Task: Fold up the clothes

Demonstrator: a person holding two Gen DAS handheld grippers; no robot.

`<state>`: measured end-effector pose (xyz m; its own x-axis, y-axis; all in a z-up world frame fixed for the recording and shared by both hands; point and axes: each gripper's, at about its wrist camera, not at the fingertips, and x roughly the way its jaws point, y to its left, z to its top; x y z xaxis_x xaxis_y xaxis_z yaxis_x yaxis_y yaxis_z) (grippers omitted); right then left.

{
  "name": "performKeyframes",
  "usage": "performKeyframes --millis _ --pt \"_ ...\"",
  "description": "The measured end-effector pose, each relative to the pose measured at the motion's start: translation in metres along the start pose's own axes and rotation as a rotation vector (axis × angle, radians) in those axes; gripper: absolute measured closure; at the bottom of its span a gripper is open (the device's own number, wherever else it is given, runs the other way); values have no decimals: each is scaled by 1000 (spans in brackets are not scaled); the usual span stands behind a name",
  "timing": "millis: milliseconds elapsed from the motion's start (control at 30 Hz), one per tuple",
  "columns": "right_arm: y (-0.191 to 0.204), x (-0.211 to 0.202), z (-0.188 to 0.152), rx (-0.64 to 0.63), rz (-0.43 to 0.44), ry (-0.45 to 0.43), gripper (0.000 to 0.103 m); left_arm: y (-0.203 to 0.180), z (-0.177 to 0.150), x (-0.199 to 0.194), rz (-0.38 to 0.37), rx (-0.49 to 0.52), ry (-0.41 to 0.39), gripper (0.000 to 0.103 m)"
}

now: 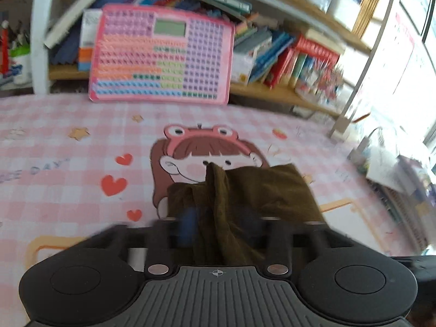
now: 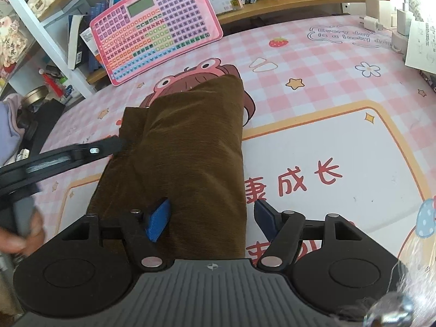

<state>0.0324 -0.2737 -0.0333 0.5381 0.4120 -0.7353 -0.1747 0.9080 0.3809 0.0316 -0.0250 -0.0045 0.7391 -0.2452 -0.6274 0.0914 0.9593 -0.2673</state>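
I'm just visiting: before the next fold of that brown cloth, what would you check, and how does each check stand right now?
1. Right gripper open, jaws astride the brown cloth's near end: ok.
2. Left gripper free of cloth: not ok, a fold lies between its jaws.
3. Left pads pressing the fold: cannot tell, blurred.
4. Cloth folded into a strip on the pink mat: ok.
5. Pink keyboard toy apart from the cloth: ok.

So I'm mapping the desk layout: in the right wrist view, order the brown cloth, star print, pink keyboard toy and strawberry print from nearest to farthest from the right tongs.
1. Brown cloth, between the right tongs.
2. Star print, ahead right.
3. Strawberry print, beyond it.
4. Pink keyboard toy, against the shelf, back left; close to the strawberry's range.
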Motion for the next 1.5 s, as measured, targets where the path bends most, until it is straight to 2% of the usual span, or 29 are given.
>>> performKeyframes --millis 133,233,400,533,600,633,667,700,767,867,933,1000,1100,1233,1367,1500 --pt "-7 -5 0 59 50 12 38 17 -16 -14 -69 -115 68 33" --pt "-10 -4 2 99 86 34 39 30 -27 -5 -61 -201 150 33" --pt "-13 4 1 146 94 67 40 35 -32 10 -98 -259 203 35" --pt "-22 7 0 208 107 78 40 34 -36 16 -97 -272 206 36" --pt "-22 7 0 214 109 79 41 33 -36 16 -93 -277 204 42" --pt "-21 8 0 211 112 84 51 32 -36 15 -90 -274 205 50" --pt "-18 8 0 197 113 85 56 31 -36 15 -87 -272 206 58" --pt "-12 5 0 156 107 77 65 28 -35 13 -84 -261 201 63" --pt "1 0 1 65 92 57 73 17 -31 7 -63 -201 182 72" --pt "33 -15 -2 -172 30 -16 77 14 -31 5 -61 -182 181 73" --pt "45 -23 -7 -282 5 -52 77 14 -32 4 -64 -181 184 73" --pt "43 -23 -7 -282 -1 -43 77 14 -33 4 -67 -181 187 72" --pt "24 -15 -4 -167 25 13 75 14 -34 3 -72 -180 192 67" --pt "4 -10 -1 -30 46 50 61 16 -36 4 -81 -197 204 60" --pt "-6 -3 -2 49 62 82 53 22 -40 12 -96 -247 226 54" --pt "-19 4 -2 145 101 109 48 24 -42 16 -108 -285 224 54"
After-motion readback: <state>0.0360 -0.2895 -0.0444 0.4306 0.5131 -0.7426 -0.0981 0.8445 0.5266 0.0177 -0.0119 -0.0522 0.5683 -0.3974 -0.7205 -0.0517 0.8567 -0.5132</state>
